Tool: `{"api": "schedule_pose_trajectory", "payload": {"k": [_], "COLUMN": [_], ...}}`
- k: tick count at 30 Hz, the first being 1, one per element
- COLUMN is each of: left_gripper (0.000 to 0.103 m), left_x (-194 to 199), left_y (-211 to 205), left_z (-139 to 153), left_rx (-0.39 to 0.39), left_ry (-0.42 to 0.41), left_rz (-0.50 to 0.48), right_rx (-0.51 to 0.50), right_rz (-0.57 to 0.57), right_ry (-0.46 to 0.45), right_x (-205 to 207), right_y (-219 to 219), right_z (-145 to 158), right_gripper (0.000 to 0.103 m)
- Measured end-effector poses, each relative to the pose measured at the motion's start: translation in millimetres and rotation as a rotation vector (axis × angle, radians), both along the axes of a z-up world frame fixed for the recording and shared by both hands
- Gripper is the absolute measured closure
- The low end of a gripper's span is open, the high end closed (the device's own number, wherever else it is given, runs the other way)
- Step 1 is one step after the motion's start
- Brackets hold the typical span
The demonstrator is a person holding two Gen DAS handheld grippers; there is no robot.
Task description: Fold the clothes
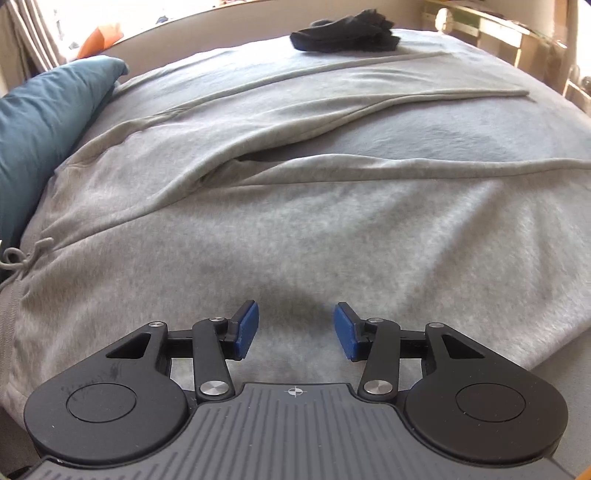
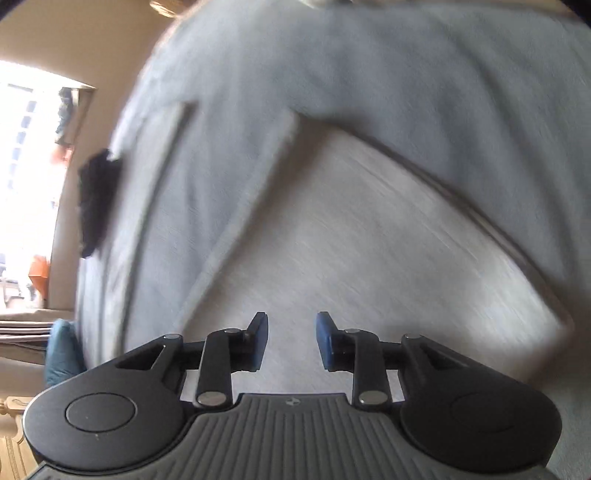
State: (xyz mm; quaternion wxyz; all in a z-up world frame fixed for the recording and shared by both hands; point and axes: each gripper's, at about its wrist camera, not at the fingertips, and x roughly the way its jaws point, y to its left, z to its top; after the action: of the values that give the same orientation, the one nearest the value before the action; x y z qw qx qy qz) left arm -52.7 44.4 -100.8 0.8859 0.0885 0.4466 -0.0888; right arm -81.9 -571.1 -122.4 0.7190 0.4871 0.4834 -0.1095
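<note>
Grey sweatpants [image 1: 295,206] beneath parted tongs [image 1: 296,328]

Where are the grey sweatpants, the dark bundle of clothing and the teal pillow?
Grey fleece sweatpants [image 1: 280,236]: left wrist view, on the broad flat panel.
Dark crumpled bundle of clothing [image 1: 343,31]: left wrist view, on its middle.
Teal fabric pillow [image 1: 48,122]: left wrist view, on its broad face.

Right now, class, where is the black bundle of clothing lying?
In the left wrist view, the black bundle lies at the far top edge of the bed, beyond the grey sweatpants, right of the blue pillow.
</note>
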Motion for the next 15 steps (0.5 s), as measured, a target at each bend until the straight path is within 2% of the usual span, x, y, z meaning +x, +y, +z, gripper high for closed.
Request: {"api": "schedule_pose_trajectory", "payload": {"k": [3,7,9,10,14,15], "left_gripper": [0.058,0.058,0.058,0.058,0.058,0.058], "left_x": [-2.4,-5.4,-6.4,-7.0,-9.0,-10.1], "left_y": [0.7,2.1,-0.4,-1.7,-7.7,-8.4], "left_z": [-1.3,-0.7,0.2,1.0,4.5,5.6], "left_rx": [-0.022,-0.042,-0.039,-0.040,-0.037,-0.037], "left_ry": [0.019,0.029,0.028,0.027,0.021,0.017], "left_rz": [0.000,0.007,0.004,0.002,-0.003,-0.004], "right_rx": [0.068,-0.035,-0.122,-0.129,0.029,0.060], "right_rz": [-0.160,-0.382,-0.329,-0.285,-0.030,0.075], "right_ry": [0.011,0.021,0.032,0.010,-0.129,-0.133], "right_x": [-55.5,-113.0,-105.9,-95.2,-30.0,-7.7], "right_y": [-26.4,-52.5,-42.3,-33.0,25.5,53.3], "right_z": [-26.8,-5.4,18.4,28.0,47.4,47.2], "right_gripper": [0.089,0.087,0.085,0.085,0.082,0.079]}}
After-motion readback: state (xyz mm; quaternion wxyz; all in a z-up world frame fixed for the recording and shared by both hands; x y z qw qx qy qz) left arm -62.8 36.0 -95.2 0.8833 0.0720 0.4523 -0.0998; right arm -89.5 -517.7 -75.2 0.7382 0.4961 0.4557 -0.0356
